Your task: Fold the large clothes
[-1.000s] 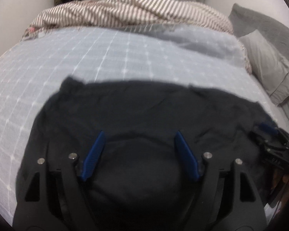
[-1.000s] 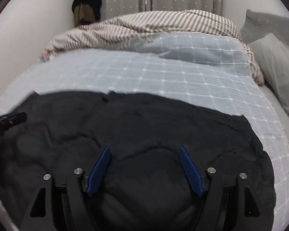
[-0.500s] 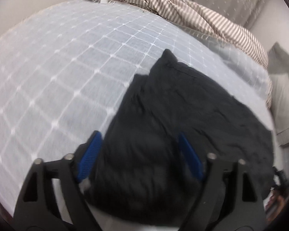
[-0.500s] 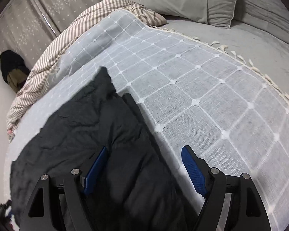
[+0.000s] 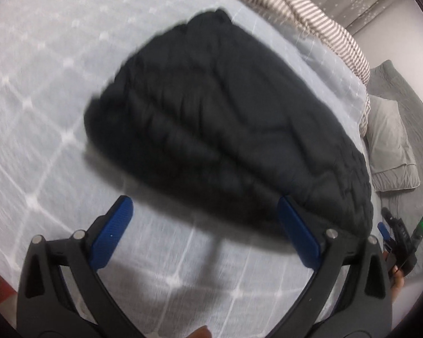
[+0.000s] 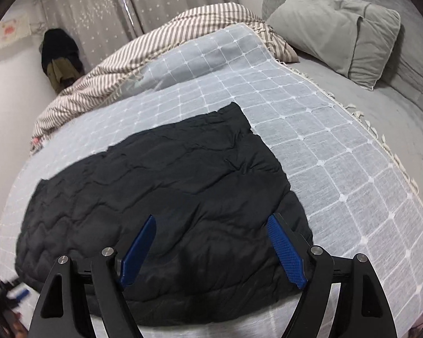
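A large black quilted garment (image 5: 225, 129) lies folded into a rough rectangle on the grid-patterned bedspread (image 5: 36, 129). It also shows in the right wrist view (image 6: 166, 197). My left gripper (image 5: 206, 205) is open and empty, held just off the garment's near edge over bare bedspread. My right gripper (image 6: 213, 219) is open and empty, hovering over the garment's near right part. The right gripper's body shows at the right edge of the left wrist view (image 5: 400, 242), and the left one at the lower left of the right wrist view (image 6: 11, 295).
A striped blanket (image 6: 143, 56) is bunched along the far side of the bed. A grey pillow (image 6: 341, 31) lies at the right on a grey sheet (image 6: 394, 129). Curtains (image 6: 143, 2) hang behind. Dark clothes (image 6: 59, 56) hang by the wall.
Both grippers have pulled back from the garment and swung their views round. The left one is now off the near edge; the right one is over the near right part. Both stayed open.
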### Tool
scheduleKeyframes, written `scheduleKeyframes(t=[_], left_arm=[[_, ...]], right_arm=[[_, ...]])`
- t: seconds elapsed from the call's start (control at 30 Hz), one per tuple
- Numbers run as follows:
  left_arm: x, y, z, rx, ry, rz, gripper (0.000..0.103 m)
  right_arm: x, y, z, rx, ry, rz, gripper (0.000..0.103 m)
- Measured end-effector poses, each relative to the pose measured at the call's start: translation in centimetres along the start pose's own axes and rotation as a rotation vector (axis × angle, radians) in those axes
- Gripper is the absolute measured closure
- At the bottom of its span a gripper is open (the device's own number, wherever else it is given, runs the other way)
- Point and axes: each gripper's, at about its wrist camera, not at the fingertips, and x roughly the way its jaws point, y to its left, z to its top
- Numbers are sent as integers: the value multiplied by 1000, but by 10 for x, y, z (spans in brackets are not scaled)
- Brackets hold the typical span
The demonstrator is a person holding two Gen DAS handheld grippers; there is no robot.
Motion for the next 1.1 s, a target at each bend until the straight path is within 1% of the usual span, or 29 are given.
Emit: scheduleKeyframes(t=[0.07,0.13,0.17,0.23,0.27,0.3,0.33,0.37,0.47,0.5,0.53,0.6,0.63,0.67,0.73,0.77,0.8,0.87,0.9,0.93,0.97,1.07,1.1], left_arm=[[3,2,-3,-17,-12,-47,1],[5,4,-2,-43,-48,-97,1],[7,5,-1,-60,-65,-116,1],[15,5,5,-98,-72,-158,1],[23,8,9,-146,-64,-204,1],[27,9,10,-178,-61,-228,1],[38,13,15,-241,-48,-281,1],[46,16,18,-282,-41,-315,1],[51,22,30,-364,-89,-377,1],[51,23,32,-381,-97,-392,1],[53,27,34,-419,-118,-417,1],[57,30,36,-466,-143,-433,2],[56,31,37,-488,-166,-432,9],[54,30,38,-483,-186,-409,35],[53,29,43,-455,-200,-381,62],[48,30,43,-452,-211,-382,70],[45,28,44,-447,-221,-384,74],[27,23,46,-393,-274,-361,79],[17,23,45,-365,-306,-345,80],[2,20,45,-327,-353,-317,81],[-13,25,42,-303,-389,-301,81],[-43,29,38,-270,-488,-273,81],[-46,30,38,-266,-505,-273,81]], right_arm=[[-3,1,-4,29,1,24,20],[-3,6,-8,42,3,37,20],[-2,9,-9,38,3,36,20],[1,17,-11,18,2,24,20],[3,20,-12,7,4,17,20],[7,25,-14,-5,9,12,20],[10,28,-16,-12,13,11,20],[12,31,-17,-17,18,11,20],[18,41,-21,-35,26,11,20],[20,46,-23,-55,21,1,20],[21,52,-24,-78,13,-14,20],[23,62,-28,-121,-4,-32,20],[24,69,-30,-152,-14,-37,20],[25,74,-31,-172,-19,-37,20],[26,84,-35,-206,-27,-23,20],[26,88,-36,-215,-29,-16,20],[26,93,-38,-226,-34,-5,20],[26,102,-41,-253,-45,15,20],[25,108,-42,-268,-48,27,20],[25,114,-44,-288,-48,47,20],[25,120,-46,-306,-49,65,20],[23,144,-56,-372,-61,130,20],[23,156,-61,-403,-63,164,20]])
